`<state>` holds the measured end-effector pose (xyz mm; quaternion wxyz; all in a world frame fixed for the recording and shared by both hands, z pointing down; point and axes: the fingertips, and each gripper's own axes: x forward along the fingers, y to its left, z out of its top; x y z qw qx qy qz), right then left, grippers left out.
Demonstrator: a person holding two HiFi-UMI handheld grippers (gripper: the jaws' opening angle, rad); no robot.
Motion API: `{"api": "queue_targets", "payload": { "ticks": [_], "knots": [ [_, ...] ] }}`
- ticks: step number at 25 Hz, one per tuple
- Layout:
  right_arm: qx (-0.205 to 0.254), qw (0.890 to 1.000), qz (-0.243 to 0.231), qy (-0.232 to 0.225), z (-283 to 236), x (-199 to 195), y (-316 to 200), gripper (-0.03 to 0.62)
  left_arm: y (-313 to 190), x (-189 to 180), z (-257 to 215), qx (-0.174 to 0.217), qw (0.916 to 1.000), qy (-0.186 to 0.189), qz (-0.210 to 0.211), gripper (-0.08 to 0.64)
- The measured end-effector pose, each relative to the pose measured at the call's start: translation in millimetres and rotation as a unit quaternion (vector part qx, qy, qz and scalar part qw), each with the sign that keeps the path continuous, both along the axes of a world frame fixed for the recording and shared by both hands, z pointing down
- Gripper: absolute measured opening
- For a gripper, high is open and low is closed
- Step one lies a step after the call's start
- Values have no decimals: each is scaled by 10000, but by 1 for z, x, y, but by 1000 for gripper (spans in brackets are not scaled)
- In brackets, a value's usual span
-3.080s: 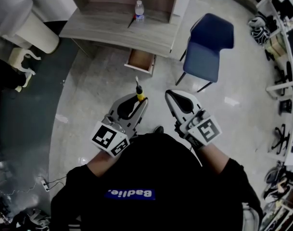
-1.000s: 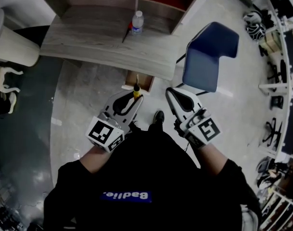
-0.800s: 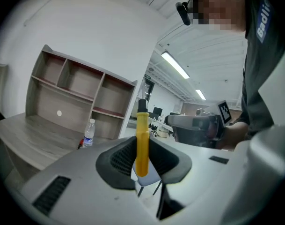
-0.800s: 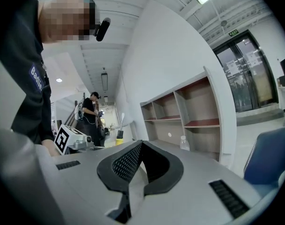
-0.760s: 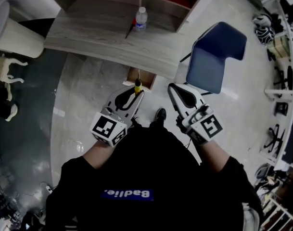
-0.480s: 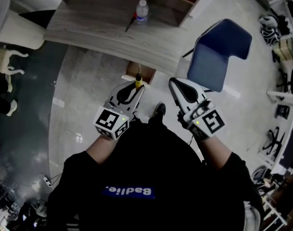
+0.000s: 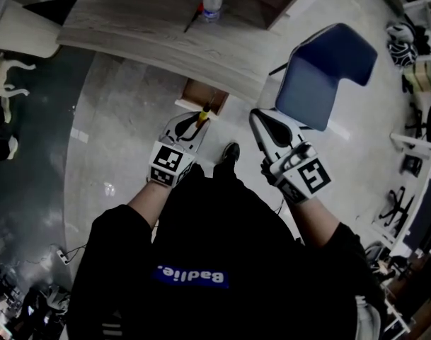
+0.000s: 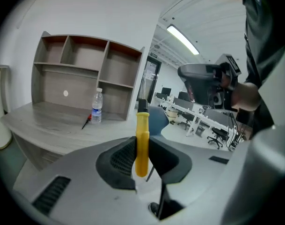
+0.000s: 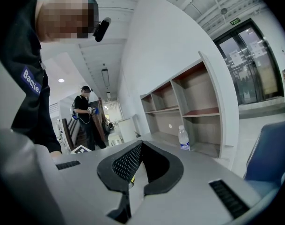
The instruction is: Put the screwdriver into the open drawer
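1 drawer [image 7: 203, 95] | head view only | left gripper [image 8: 142, 146] clamps screwdriver [image 8: 142, 125]

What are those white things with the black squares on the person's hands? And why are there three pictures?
A person holds a grabbing tool in each hand. One picture comes from a camera on the person's head, looking down. The other two come from cameras riding on the tools. The left tool pinches a yellow screwdriver. The right tool is shut and empty. On the desk are a water bottle and a thin red-handled thing. Under the desk's edge a drawer is pulled open. A blue chair stands nearby.
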<state>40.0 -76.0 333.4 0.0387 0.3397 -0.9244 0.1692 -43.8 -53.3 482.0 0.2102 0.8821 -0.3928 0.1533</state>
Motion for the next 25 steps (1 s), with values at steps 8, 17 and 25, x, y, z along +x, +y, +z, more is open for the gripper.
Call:
{"api": "queue_targets", "payload": {
  "ticks": [8,17,25],
  "knots": [
    [-151,9999,60,32,15,3,1,28,3,11,55,-420,9984,-294,224,78],
    [-355,9992,169,46,38,1,5,28,1,-1,123,-737,9892,-1031,737,78],
    [-642,9974,308,96,60,16,11,28,-7,6,192,-1087,9783,-1479,959,78]
  ]
}}
